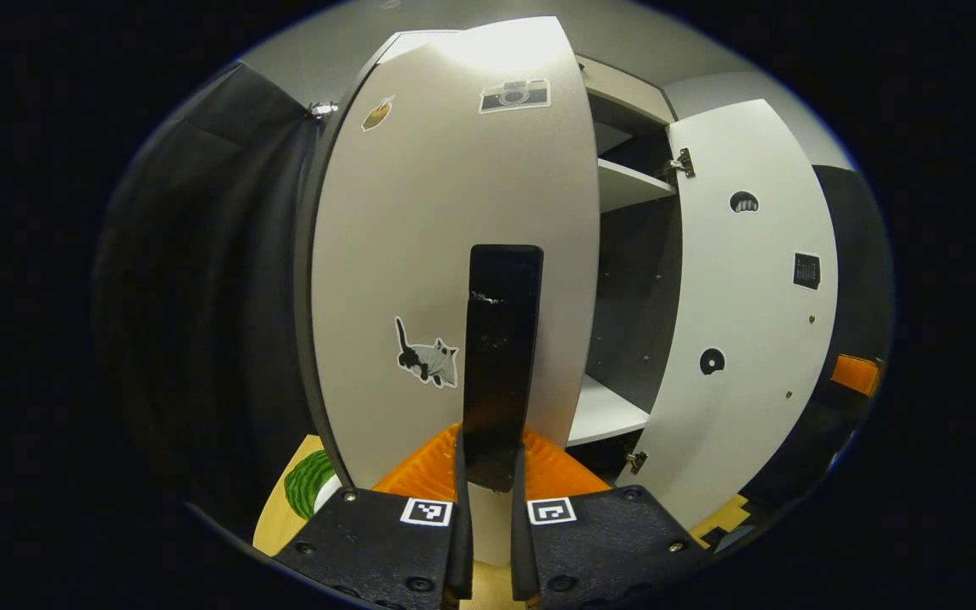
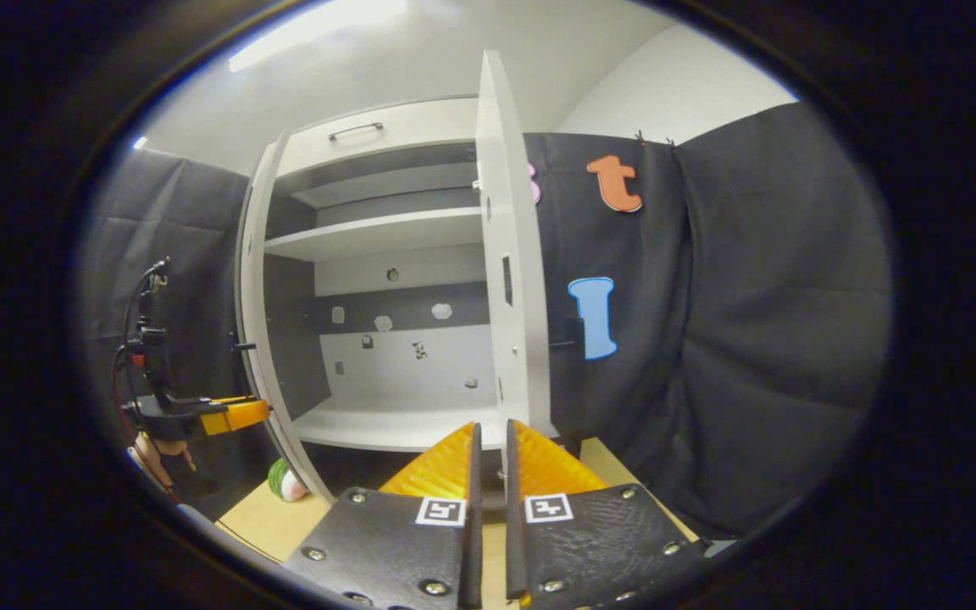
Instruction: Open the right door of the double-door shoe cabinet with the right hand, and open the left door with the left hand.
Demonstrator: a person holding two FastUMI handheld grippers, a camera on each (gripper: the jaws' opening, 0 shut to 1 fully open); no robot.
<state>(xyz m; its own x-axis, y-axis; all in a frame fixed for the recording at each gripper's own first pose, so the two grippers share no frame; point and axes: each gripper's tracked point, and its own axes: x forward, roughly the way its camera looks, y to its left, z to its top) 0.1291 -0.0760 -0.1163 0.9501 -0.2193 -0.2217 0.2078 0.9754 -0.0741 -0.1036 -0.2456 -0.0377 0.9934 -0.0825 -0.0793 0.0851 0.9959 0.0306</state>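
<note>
The shoe cabinet (image 2: 386, 246) stands with both doors swung out, the left door (image 1: 454, 254) and the right door (image 2: 512, 254), showing its white shelves. The left gripper (image 1: 492, 474) is closed on the left door's black handle (image 1: 501, 356). The right gripper (image 2: 488, 474) has its fingers nearly together, around the edge of the right door, but I cannot tell if they press it.

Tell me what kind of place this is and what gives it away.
Most likely a recording booth staged as a home corner, not a lived-in room. Black cloth drapes the walls, a white double-door shoe cabinet stands open with bare shelves, and the left gripper, marked with square tags, clamps the left door's black handle.
</note>
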